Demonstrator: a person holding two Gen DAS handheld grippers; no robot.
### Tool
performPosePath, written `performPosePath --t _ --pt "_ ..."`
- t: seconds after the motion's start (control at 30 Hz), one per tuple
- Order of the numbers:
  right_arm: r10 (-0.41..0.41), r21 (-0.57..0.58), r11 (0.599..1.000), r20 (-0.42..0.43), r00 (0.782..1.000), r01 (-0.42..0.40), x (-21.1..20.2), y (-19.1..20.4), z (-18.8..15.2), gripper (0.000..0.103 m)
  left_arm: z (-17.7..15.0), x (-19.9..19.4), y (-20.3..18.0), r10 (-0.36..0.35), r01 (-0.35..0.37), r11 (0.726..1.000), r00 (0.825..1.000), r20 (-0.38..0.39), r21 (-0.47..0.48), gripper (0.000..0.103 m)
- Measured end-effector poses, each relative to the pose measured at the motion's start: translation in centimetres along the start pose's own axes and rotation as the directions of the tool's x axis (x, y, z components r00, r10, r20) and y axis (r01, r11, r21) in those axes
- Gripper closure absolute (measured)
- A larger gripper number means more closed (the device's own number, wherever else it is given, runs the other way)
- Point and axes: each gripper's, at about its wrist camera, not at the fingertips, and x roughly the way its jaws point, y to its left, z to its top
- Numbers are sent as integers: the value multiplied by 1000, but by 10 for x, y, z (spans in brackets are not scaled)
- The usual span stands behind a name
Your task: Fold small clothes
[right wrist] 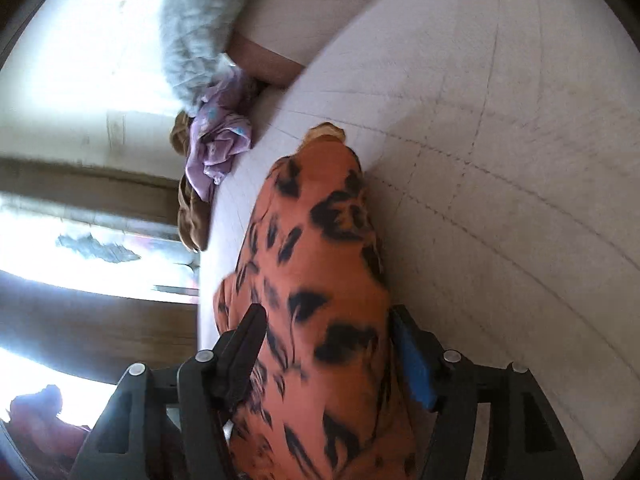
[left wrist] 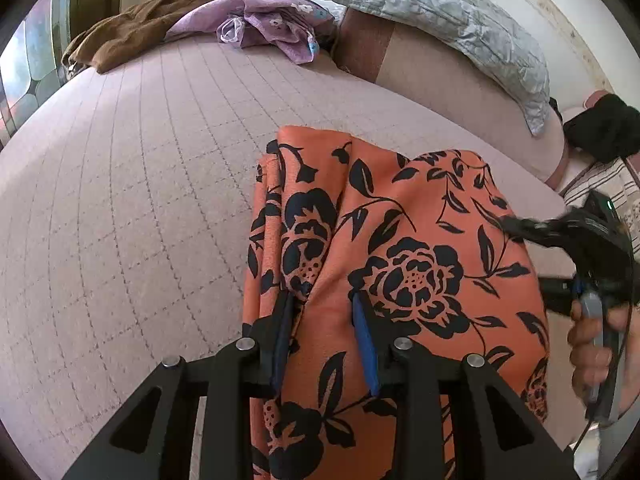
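Note:
An orange garment with a black flower print (left wrist: 400, 248) hangs in folds above the pink quilted bed (left wrist: 140, 200). My left gripper (left wrist: 324, 300) has its blue-padded fingers apart with the cloth bunched between them. My right gripper shows in the left wrist view (left wrist: 520, 228) at the garment's right edge, held by a hand. In the right wrist view, which is tilted and blurred, the same garment (right wrist: 320, 280) passes between the right gripper's (right wrist: 328, 320) fingers, which stand wide around the cloth.
At the bed's far side lie a brown garment (left wrist: 152, 20), a purple flowered cloth (left wrist: 272, 20) and a grey quilted pillow (left wrist: 440, 12). A black item (left wrist: 600, 128) and striped fabric (left wrist: 596, 184) sit at the right. Bright windows show at the left of the right wrist view (right wrist: 60, 240).

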Motion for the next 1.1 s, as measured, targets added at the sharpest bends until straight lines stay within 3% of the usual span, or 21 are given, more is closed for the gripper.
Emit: performPosePath --t 0.03,0.07,0.17,0.2,0.23,0.33,0.37,0.47,0.53,0.6,0.63,0.67,0.73,0.8,0.87,0.93,0.97,1.03,1.1 --pt "-20 7 1000 -19 1000 20 8 1 4 56 0 0 0 2 -2 1000 1000 1 2 70" --pt "-77 -31 997 -19 997 76 10 12 4 59 -1 1 1 2 -2 1000 1000 3 2 70" --pt "-189 -174 965 54 980 196 6 46 -6 63 -2 3 -6 4 -4 1000 1000 7 11 70" --pt "-246 -172 952 58 968 252 10 42 -7 63 -2 3 -9 20 -20 1000 1000 6 15 70" --pt "-284 -149 946 49 958 288 14 32 -7 56 -5 -1 -6 23 -23 1000 1000 6 16 70" --pt "-205 -94 973 47 978 209 2 25 -18 37 -5 -17 -4 12 -12 1000 1000 9 -15 70" --pt "-153 -103 982 37 988 156 -7 26 -27 34 -8 -24 -3 11 -10 1000 1000 18 -28 70" --pt "-123 -154 979 62 990 131 -38 27 -54 31 -23 -51 4 -8 11 999 998 59 -53 66" --pt "-98 -127 987 37 994 102 -49 14 -73 31 -39 -62 10 -30 36 995 997 69 -88 43" --pt "-92 -127 988 9 996 92 -52 2 -97 29 -58 -59 18 -35 41 990 998 48 -137 40" --pt "-99 -139 986 -5 995 97 -49 1 -107 32 -65 -45 21 -21 19 991 1000 -14 -134 50" --pt "-109 -157 982 -14 994 105 -46 1 -115 47 -70 -37 22 -37 31 991 998 -47 -129 62" --pt "-199 -209 958 1 980 195 -45 1 -125 64 -74 -38 25 -53 49 988 998 -27 -148 69" --pt "-283 -265 921 49 958 286 -49 16 -131 68 -72 -43 22 -45 41 988 999 -25 -147 72" --pt "-356 -351 857 127 926 378 -56 36 -143 68 -72 -41 19 -27 22 990 999 -32 -137 71" --pt "-378 -343 853 116 919 394 -47 32 -140 56 -75 -40 19 -20 13 989 999 -43 -150 64" --pt "-366 -299 879 74 928 371 -45 21 -138 42 -76 -45 18 -25 18 988 999 -44 -155 62" --pt "-291 -229 927 59 955 297 -52 11 -134 37 -76 -56 18 -16 11 990 999 -29 -144 53" --pt "-257 -246 932 74 964 267 -61 12 -139 34 -72 -64 17 30 -30 994 1000 -7 -108 46"
